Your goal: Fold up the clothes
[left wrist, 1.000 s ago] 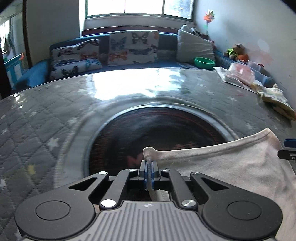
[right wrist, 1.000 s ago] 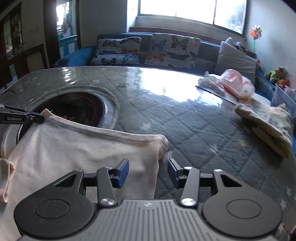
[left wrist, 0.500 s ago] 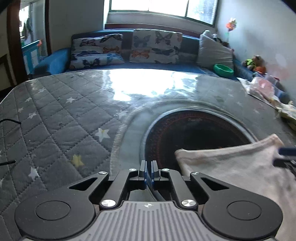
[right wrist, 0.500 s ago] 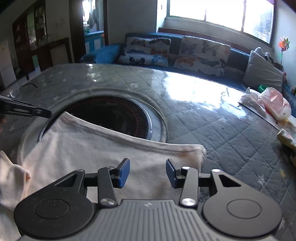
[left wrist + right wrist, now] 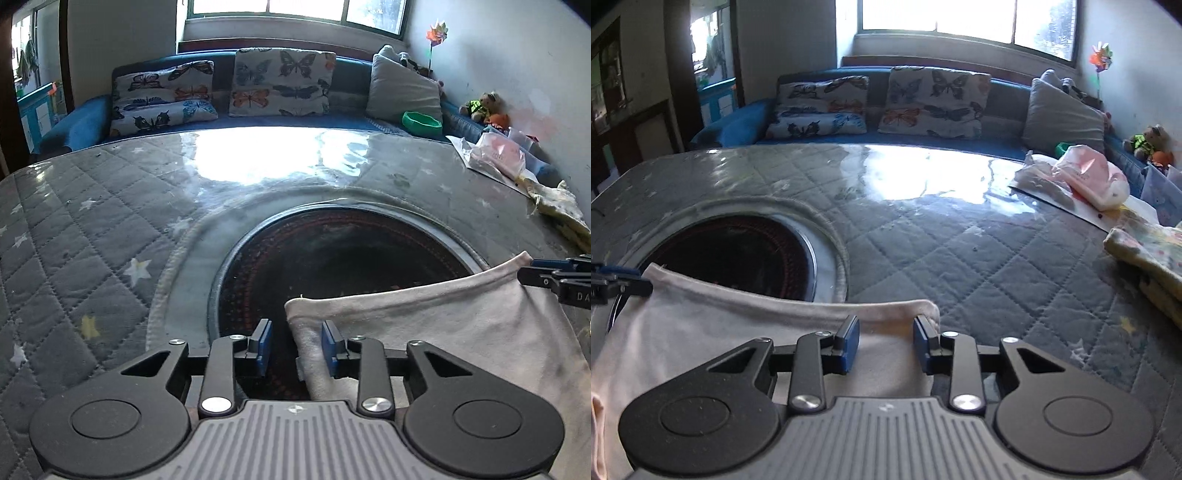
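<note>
Released a moment ago, the cream garment [image 5: 443, 332] lies flat on the table [image 5: 997, 258]; left gripper [image 5: 295, 343] opening beside 1 corner, right gripper [image 5: 884, 341] closing above the other, neither gripping. Folding looks barely begun; a second garment [image 5: 1145, 251] waits beyond.

Black gripper [image 5: 296, 347], blue pads [image 5: 263, 345], silver screws, ribbed grey housing.

You have lots of bare quilted table [image 5: 110, 236] ahead and to your left. On your right, a plastic bag [image 5: 1086, 177] and yellow cloth pile [image 5: 1148, 251] block the way.
</note>
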Demonstrator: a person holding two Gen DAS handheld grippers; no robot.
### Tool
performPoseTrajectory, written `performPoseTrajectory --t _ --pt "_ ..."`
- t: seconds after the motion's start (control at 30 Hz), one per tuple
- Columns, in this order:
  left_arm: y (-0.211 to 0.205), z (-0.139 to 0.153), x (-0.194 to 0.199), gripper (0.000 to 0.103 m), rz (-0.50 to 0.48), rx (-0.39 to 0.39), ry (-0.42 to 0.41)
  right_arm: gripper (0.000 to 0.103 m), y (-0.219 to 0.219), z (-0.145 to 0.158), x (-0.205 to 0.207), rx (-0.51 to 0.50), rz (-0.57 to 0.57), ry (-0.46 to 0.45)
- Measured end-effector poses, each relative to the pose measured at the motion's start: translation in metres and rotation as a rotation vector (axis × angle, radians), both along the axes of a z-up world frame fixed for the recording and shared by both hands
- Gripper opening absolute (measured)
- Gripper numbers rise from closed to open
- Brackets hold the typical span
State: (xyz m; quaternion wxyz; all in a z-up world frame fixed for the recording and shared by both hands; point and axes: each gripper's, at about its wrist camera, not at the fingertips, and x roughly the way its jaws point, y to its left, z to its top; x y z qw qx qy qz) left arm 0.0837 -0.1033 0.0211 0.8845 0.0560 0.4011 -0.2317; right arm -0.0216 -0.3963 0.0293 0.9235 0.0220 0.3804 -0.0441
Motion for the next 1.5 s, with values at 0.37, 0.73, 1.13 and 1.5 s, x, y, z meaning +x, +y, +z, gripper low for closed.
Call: performPoseTrajectory --t 0.37,0.73,1.13,1.5 --pt "-0.002 0.005 -0.017 0.023 -0.036 0.048 -0.067 0.038 0.019 0.009 -0.034 0.002 0.133 0.01" --pt "0.029 0.032 -0.135 0.044 -0.251 -0.013 -0.136 0.044 0.043 0.013 -0.106 0.023 0.254 0.048" --pt "0.002 0.009 -0.205 0.044 -0.347 0.068 -0.196 0.055 0.064 0.002 -0.16 0.067 0.243 0.027" --pt "0.007 -0.001 -0.204 0.009 -0.265 0.044 -0.216 0.064 0.064 -0.003 -0.177 0.127 0.181 -0.023"
